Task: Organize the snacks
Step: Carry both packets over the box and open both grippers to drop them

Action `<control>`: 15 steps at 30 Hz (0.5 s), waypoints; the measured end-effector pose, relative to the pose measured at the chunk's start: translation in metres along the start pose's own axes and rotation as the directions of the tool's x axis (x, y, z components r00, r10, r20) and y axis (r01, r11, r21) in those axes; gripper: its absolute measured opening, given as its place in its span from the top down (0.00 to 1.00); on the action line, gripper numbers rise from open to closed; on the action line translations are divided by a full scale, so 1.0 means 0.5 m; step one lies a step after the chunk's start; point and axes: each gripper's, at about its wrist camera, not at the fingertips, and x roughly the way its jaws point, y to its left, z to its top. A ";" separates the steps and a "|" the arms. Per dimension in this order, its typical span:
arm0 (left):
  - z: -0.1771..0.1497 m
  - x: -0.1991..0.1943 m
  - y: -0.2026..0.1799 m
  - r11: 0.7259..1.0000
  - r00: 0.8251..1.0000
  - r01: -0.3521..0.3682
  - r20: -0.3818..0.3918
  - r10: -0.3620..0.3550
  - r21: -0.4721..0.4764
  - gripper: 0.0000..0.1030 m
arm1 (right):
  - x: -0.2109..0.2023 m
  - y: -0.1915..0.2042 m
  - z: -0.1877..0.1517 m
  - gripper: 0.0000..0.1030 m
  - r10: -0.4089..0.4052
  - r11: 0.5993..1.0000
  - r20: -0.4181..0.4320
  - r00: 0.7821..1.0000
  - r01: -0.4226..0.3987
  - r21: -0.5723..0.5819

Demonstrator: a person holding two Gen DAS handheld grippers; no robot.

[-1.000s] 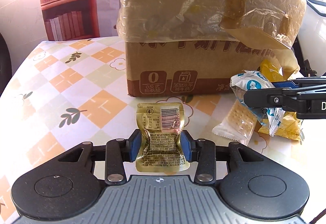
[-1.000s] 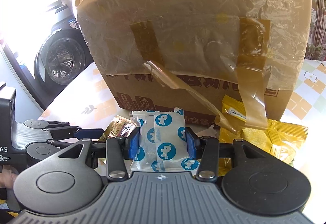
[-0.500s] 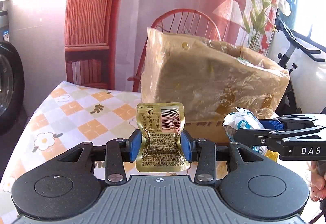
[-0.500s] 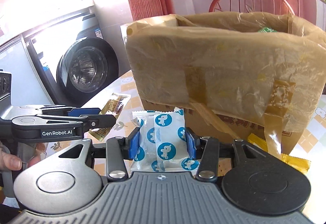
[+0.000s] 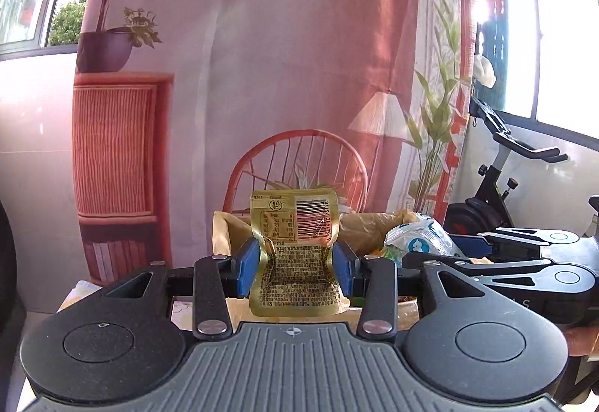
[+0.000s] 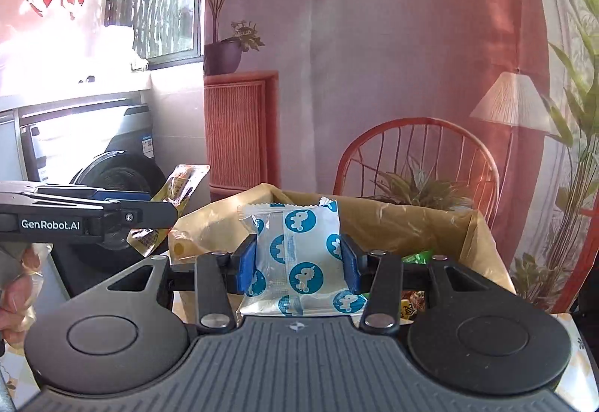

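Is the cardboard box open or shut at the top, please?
Open: the cardboard box shows its plastic-covered flaps standing up, with green snack packets visible inside.

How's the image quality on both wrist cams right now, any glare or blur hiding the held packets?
Left wrist view: strong window glare at upper right, but the gold packet is sharp, barcode readable. Right wrist view: blown-out daylight upper left; the blue-and-white packet is crisp. Both views show fisheye bending at the edges; no motion blur.
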 end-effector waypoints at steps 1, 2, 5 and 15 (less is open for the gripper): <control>0.005 0.011 -0.003 1.000 1.000 0.001 0.001 -0.001 0.002 0.56 | 0.009 -0.005 0.000 0.54 -0.008 1.000 0.001 1.000 0.008 0.000; 0.012 0.032 -0.005 1.000 1.000 0.003 -0.005 -0.003 -0.002 0.56 | 0.023 -0.012 -0.002 0.54 -0.021 1.000 -0.004 1.000 0.021 -0.003; 0.018 0.072 -0.007 1.000 0.999 0.022 -0.028 -0.021 0.002 0.56 | 0.053 -0.026 -0.011 0.54 -0.040 0.999 -0.023 0.999 0.040 0.012; 0.010 0.159 0.005 0.999 0.994 0.034 -0.103 -0.033 0.010 0.46 | 0.099 -0.038 -0.026 0.51 -0.013 0.999 -0.061 0.998 0.015 0.038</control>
